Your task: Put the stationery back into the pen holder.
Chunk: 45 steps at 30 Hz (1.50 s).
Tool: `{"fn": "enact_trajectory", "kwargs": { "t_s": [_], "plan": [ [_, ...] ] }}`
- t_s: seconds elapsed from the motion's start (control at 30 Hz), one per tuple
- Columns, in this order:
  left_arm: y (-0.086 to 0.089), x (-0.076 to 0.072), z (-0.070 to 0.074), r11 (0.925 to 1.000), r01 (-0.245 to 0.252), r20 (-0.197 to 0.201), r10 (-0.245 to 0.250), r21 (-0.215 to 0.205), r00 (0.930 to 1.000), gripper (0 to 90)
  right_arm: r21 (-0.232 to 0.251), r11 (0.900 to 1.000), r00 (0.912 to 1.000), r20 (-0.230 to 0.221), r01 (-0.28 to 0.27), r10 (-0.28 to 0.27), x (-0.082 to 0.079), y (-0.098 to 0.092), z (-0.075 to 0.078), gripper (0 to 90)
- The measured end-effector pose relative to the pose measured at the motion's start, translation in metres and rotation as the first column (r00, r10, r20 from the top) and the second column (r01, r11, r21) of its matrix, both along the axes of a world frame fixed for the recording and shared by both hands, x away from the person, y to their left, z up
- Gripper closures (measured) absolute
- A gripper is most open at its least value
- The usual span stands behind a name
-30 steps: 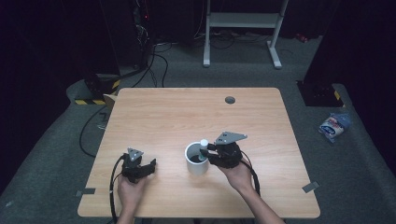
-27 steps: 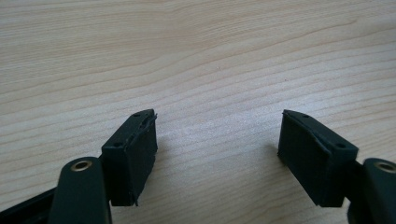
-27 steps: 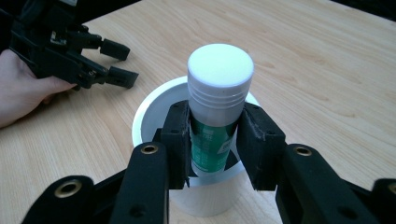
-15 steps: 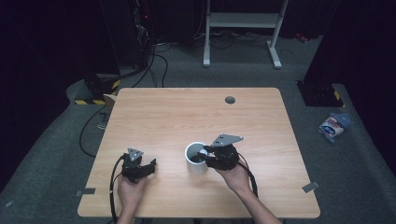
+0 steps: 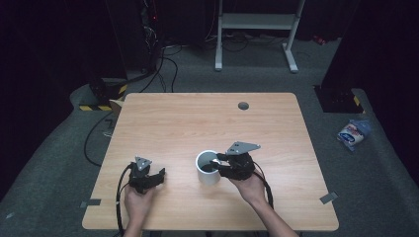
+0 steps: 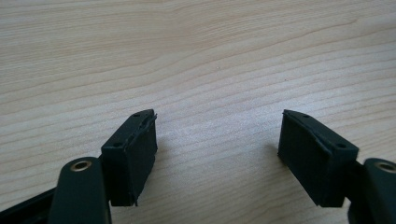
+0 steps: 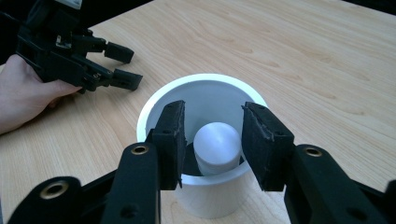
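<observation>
— What sort of place is this?
— A lab: 1 bare wooden table (image 5: 188, 123) on grey carpet (image 5: 64, 163), dark curtains, cables (image 5: 163, 64), hazard tape (image 5: 94, 107), a metal stand (image 5: 257, 22).

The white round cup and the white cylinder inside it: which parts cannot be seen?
- White cylinder: its lower part, in the right gripper view, hidden by the cup wall.
- White round cup: its near rim, hidden by the right gripper.
- High view: cup's inside too dark.
</observation>
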<state>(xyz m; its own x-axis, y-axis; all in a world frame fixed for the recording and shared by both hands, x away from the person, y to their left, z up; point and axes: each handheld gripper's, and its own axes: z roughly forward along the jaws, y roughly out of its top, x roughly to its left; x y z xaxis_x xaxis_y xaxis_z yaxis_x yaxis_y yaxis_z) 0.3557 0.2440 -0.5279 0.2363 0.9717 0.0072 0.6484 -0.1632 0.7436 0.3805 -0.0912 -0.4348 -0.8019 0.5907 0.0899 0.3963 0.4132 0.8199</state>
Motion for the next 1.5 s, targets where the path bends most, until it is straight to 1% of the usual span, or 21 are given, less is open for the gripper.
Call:
{"fn": "enact_trajectory", "kwargs": {
  "t_s": [0.23,0.47,0.8,0.83,0.87,1.0,1.1,1.37,1.5],
  "plan": [
    [0.0,0.0,0.0,1.0,0.0,0.0,0.0,0.0,1.0,28.1,0.016,1.0,0.9998,0.007,0.018,-0.018,0.0,-0.006,0.003,54.9],
    [0.0,0.0,0.0,1.0,0.0,0.0,0.0,0.0,1.0,28.1,0.033,0.999,0.9989,0.024,0.039,-0.04,0.0,-0.014,0.006,50.7],
    [0.0,0.0,0.0,1.0,0.0,0.0,0.0,0.0,1.0,28.1,0.048,0.997,0.9969,0.039,0.067,-0.069,0.0,-0.026,0.011,49.1],
    [0.0,0.0,0.0,1.0,0.0,0.0,0.0,0.0,1.0,28.1,0.051,0.996,0.9965,0.042,0.071,-0.073,0.0,-0.028,0.012,48.7],
    [0.0,0.0,0.0,1.0,0.0,0.0,0.0,0.0,1.0,28.1,0.054,0.995,0.9961,0.033,0.08,-0.082,0.0,-0.03,0.012,48.5],
    [0.0,0.0,0.0,1.0,0.0,0.0,0.0,0.0,1.0,28.1,0.068,0.993,0.9944,0.042,0.094,-0.097,0.0,-0.037,0.014,48.1],
    [0.0,0.0,0.0,1.0,0.0,0.0,0.0,0.0,1.0,28.1,0.068,0.992,0.9931,0.044,0.105,-0.108,-0.001,-0.043,0.015,47.8],
    [0.0,0.0,0.0,1.0,0.0,0.0,0.0,0.0,1.0,28.1,0.082,0.988,0.9895,0.047,0.132,-0.137,0.0,-0.056,0.017,47.0],
    [0.0,0.0,0.0,1.0,0.0,0.0,0.0,0.0,1.0,28.1,0.089,0.986,0.988,0.057,0.138,-0.143,0.0,-0.061,0.017,46.5]
  ]
}}
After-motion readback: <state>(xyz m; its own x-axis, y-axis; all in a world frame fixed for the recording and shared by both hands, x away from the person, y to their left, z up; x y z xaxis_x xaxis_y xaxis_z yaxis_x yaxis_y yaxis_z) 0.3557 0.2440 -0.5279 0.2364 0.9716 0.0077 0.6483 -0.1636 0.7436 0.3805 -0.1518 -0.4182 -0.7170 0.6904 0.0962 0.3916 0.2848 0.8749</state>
